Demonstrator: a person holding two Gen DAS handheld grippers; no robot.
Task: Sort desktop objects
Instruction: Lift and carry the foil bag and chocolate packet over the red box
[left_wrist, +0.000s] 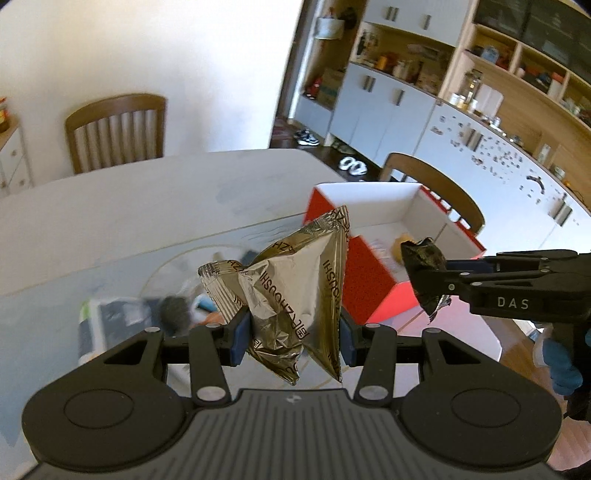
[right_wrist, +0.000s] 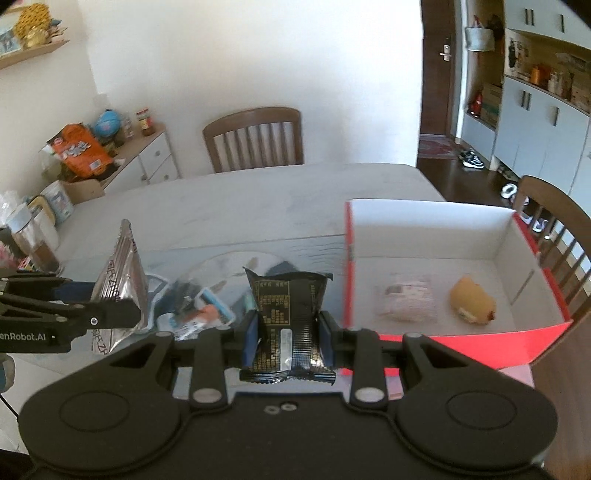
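Right wrist view: pale tabletop (right_wrist: 236, 206), red box (right_wrist: 436, 338) sitting open on it with a pinkish packet (right_wrist: 408, 297) and yellow toy (right_wrist: 472, 301) inside. Left of the box, blurry pile of small items (right_wrist: 199, 306). Left gripper (left_wrist: 291, 334) fingers pinching a crinkly gold foil pouch (left_wrist: 291, 291), held above the tabletop. Right gripper (right_wrist: 288, 338) fingers clamped on a black snack packet (right_wrist: 288, 321), up in the air just beside the box.
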